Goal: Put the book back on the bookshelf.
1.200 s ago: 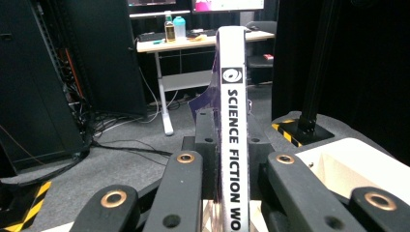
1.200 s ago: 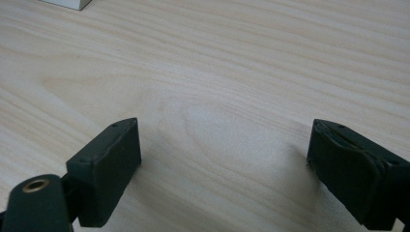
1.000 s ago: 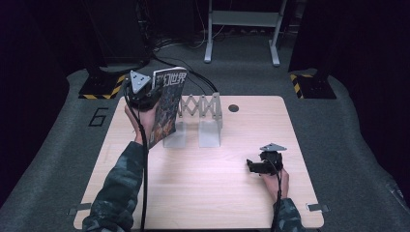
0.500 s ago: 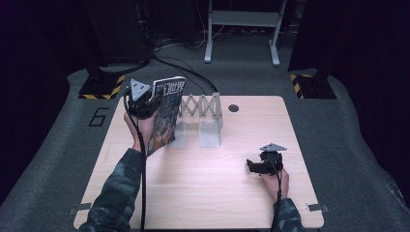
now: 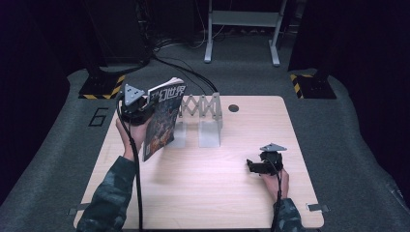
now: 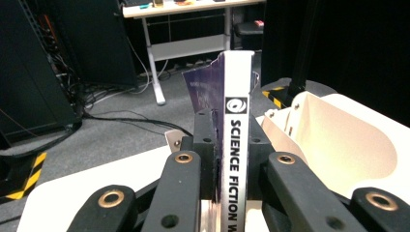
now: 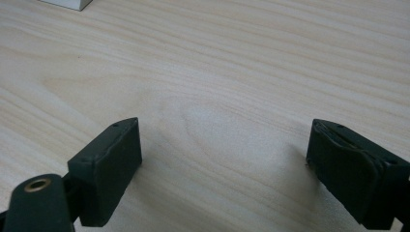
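- The left gripper (image 5: 137, 107) is clamped on the spine of a science fiction magazine (image 5: 163, 120), held upright above the table's (image 5: 203, 188) left side, just beside the white accordion rack (image 5: 200, 118).
- The thin spine could twist or slip between the jaws — the pages hang loose.
- Brought in at an angle, its lower edge may catch a rack divider and push the rack.
- The right gripper (image 5: 261, 164) rests apart, jaws spread wide — holding nothing.

Pale wooden rectangular surface (image 5: 203, 193) at frame centre, white accordion-style folding book rack (image 5: 202, 116) standing on its upper middle, dark round hole (image 5: 234, 108) beside it
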The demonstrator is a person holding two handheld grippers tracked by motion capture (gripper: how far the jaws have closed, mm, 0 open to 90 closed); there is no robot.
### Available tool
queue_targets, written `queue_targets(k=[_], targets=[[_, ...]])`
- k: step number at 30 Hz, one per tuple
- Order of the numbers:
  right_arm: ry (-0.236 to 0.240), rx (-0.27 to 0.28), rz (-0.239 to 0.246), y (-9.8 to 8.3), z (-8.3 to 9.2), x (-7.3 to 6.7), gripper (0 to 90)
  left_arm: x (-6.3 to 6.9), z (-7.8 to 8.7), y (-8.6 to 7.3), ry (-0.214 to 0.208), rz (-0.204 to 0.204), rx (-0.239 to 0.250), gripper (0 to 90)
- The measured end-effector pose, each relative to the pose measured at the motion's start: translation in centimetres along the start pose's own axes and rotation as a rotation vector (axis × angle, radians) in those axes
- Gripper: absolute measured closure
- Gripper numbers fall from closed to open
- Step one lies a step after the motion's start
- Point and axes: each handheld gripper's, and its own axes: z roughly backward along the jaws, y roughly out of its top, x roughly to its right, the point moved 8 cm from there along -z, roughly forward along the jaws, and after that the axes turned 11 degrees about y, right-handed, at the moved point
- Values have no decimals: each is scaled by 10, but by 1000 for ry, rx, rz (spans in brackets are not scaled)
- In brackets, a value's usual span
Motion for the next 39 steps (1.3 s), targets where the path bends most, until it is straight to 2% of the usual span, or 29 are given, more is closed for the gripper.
queue_targets(k=[7, 15, 21, 30, 36, 39], targets=[[0, 0, 1, 0, 0, 0, 119, -4, 18, -11, -9, 0, 0, 812], [0, 0, 2, 0, 0, 0, 119, -11, 31, -20, -13, -1, -7, 809], [0, 0, 2, 0, 0, 0, 119, -10, 45, -31, -24, -27, -14, 809], [0, 0, 2, 0, 0, 0, 119, -19, 64, -51, -8, -8, -21, 804], [0, 0, 1, 0, 0, 0, 120, -27, 74, -69, 3, 11, -48, 797], [0, 0, 1, 0, 0, 0, 120, -30, 77, -71, 4, 9, -54, 786]])
